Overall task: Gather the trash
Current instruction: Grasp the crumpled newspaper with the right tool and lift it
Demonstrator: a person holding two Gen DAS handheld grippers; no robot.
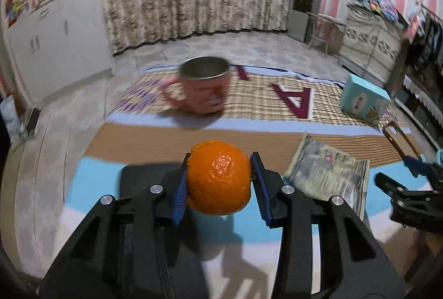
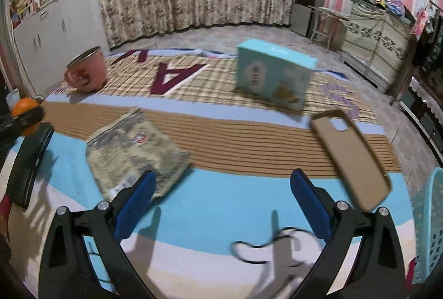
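My left gripper [image 1: 220, 177] is shut on an orange [image 1: 218, 178] and holds it above the striped mat; the orange also shows at the far left of the right wrist view [image 2: 25, 106]. My right gripper [image 2: 221, 199] is open and empty above the blue stripe of the mat. A crumpled snack bag [image 2: 133, 149] lies just ahead-left of its left finger; it also shows in the left wrist view [image 1: 329, 174]. A tan phone case [image 2: 351, 155] lies ahead-right. A turquoise basket [image 2: 427, 224] stands at the right edge.
A pink mug [image 1: 205, 86] and a light blue box [image 2: 272, 77] stand on the plaid part of the mat. A black flat object [image 2: 29, 160] lies at the left. A black cord [image 2: 265, 246] lies near the right gripper. Cabinets and curtains line the room.
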